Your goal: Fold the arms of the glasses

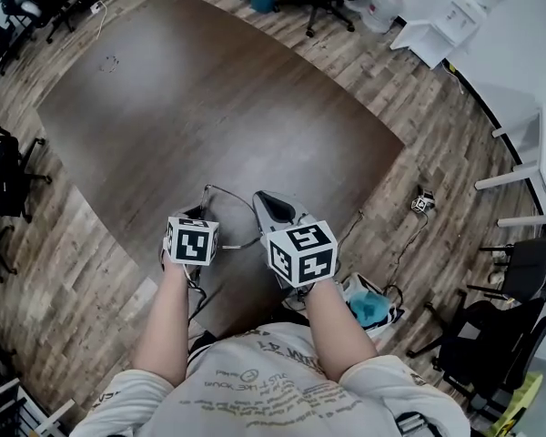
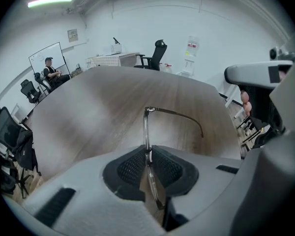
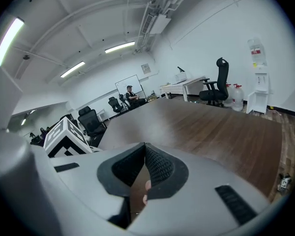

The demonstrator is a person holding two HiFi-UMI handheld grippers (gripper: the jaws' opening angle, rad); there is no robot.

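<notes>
Glasses (image 2: 146, 127), frame pinched in left claw (image 2: 148, 156), one arm (image 2: 179, 114) open; right claw (image 3: 141, 154) closed, empty: sweep arm inward gently.

Left tool (image 2: 148, 156): pads closed on glasses (image 2: 146, 129), frame edge-on. One arm (image 2: 179, 115) unfolded, reaching right. Brown surface (image 2: 98, 107) beyond.

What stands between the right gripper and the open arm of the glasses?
Nothing visible. The arm juts free from the glasses clamped in the left gripper; the shut right gripper is beside it.
</notes>
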